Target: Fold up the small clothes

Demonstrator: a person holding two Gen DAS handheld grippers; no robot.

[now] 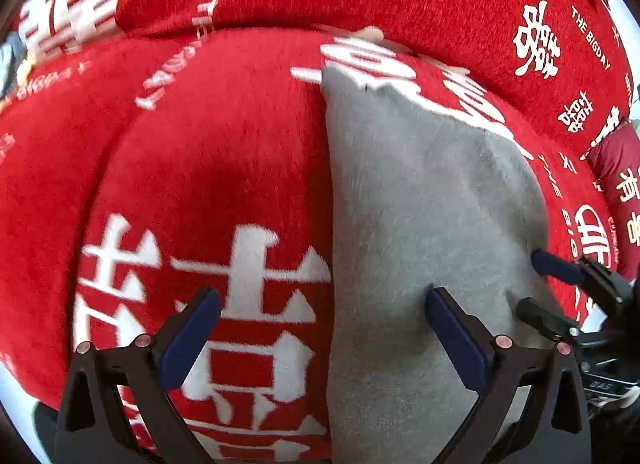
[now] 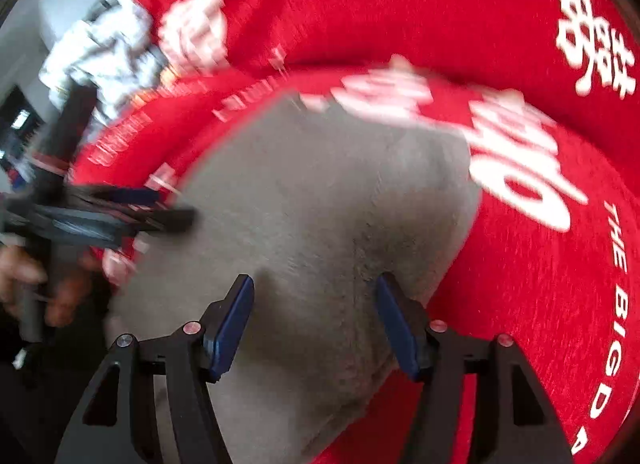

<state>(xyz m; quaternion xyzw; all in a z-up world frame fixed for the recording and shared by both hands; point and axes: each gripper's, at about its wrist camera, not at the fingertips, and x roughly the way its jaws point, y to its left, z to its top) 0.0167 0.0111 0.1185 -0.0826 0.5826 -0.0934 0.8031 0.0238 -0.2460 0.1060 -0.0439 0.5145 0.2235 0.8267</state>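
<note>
A grey cloth lies flat on a red blanket with white characters, the left gripper hanging open-jawed over its left edge and the right gripper, jaws also apart, over its near part, holding nothing.

Left gripper: black angular finger frames, dark blue pads, copper-coloured screw heads at 7 and 5 o'clock. Right gripper: same build. Bare-skinned hand, blurred, at 9 o'clock.
</note>
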